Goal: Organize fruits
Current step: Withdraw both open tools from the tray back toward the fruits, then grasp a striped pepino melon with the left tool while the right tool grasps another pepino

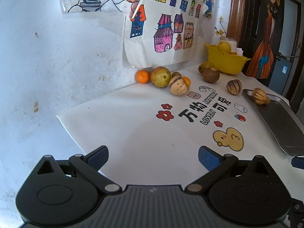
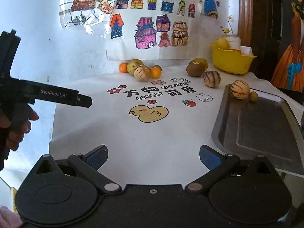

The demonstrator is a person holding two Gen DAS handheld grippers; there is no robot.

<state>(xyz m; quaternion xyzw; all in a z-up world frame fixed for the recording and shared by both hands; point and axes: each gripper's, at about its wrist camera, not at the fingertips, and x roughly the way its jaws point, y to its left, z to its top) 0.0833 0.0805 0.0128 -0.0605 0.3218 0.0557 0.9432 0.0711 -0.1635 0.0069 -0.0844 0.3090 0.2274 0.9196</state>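
Fruits lie scattered along the far edge of a white printed tablecloth (image 2: 144, 136), against a wall hung with children's drawings (image 2: 152, 24). At far left, a cluster sits touching: an orange (image 1: 142, 76), a green-yellow pear (image 1: 160, 76), a striped melon (image 1: 178, 85) in front and a second orange (image 1: 187, 80) tucked behind it. To the right, two brown kiwis (image 2: 195, 67) rest close together, with another striped melon (image 2: 211, 78) just beside them. A third striped melon (image 2: 239, 89) and a small yellow fruit (image 2: 253, 96) sit touching in the far corner of a metal tray (image 2: 266, 142) at the right. A yellow bowl (image 2: 230, 61) at far right holds a yellow fruit (image 2: 222, 43). The left gripper (image 1: 153, 157) and right gripper (image 2: 153, 156) both hover over the near cloth, jaws spread wide and holding nothing; the left tool's dark handle (image 2: 57, 95) juts in from the left of the right wrist view.
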